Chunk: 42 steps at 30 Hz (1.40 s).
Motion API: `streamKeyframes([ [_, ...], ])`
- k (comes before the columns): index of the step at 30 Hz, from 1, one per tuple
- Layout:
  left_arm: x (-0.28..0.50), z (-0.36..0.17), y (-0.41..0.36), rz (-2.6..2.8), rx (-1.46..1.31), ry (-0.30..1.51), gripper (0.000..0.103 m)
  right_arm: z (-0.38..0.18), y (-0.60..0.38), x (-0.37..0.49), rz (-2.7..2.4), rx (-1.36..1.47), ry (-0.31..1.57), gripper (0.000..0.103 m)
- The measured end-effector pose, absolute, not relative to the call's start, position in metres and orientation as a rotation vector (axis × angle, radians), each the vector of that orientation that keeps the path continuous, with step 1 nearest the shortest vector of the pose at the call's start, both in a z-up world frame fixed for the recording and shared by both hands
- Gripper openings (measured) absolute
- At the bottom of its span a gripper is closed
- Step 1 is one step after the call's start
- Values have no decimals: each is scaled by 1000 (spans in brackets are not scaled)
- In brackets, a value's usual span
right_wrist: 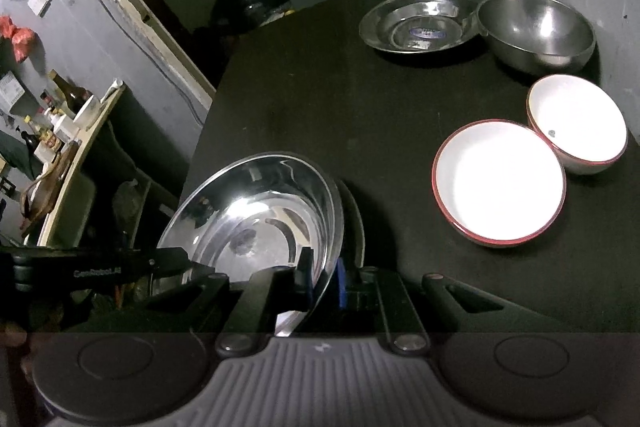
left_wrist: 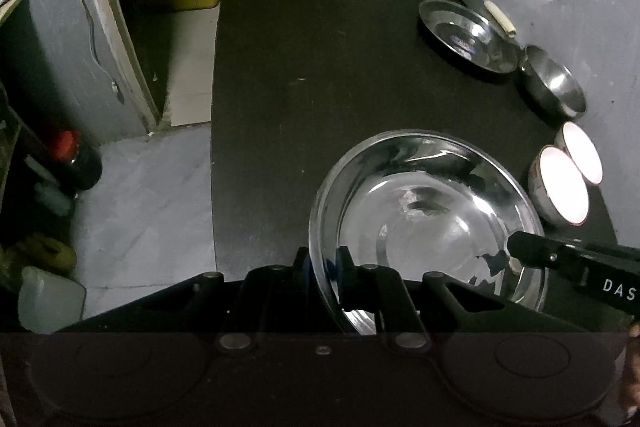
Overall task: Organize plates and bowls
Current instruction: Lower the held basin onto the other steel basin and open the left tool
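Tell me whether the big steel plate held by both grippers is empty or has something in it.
Empty. The big steel plate shows only bare shiny metal and reflections in both views.

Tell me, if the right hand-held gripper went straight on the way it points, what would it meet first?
The right hand-held gripper is shut on the rim of the large steel plate, so that plate lies first. Beyond it, probably only the black table, though depth is unclear.
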<state>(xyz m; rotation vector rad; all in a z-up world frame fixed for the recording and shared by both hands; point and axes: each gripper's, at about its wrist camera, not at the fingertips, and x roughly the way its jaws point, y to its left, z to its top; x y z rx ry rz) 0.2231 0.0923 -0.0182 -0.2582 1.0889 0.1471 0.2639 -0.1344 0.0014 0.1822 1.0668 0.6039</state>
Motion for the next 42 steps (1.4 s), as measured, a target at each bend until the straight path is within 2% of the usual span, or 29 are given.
streamKeyframes([
  [11, 230, -24, 83, 168, -190, 1122, 17, 2, -126, 261, 595, 137, 1065, 14],
  [19, 232, -27, 84, 172, -201, 1132, 17, 8, -111, 250, 587, 0, 1026, 17],
  [29, 232, -30, 82, 171, -203, 1139, 18, 10, -103, 242, 590, -71, 995, 26],
  [32, 232, -28, 82, 172, -201, 1130, 20, 10, -102, 241, 589, -73, 989, 32],
  [37, 229, -23, 83, 195, -192, 1110, 46, 8, -104, 242, 579, -64, 998, 44],
  [39, 230, -21, 84, 207, -190, 1098, 65, 6, -107, 244, 582, -32, 1014, 50],
  [42, 232, -17, 86, 221, -184, 1081, 74, 5, -110, 244, 579, -18, 1016, 61],
])
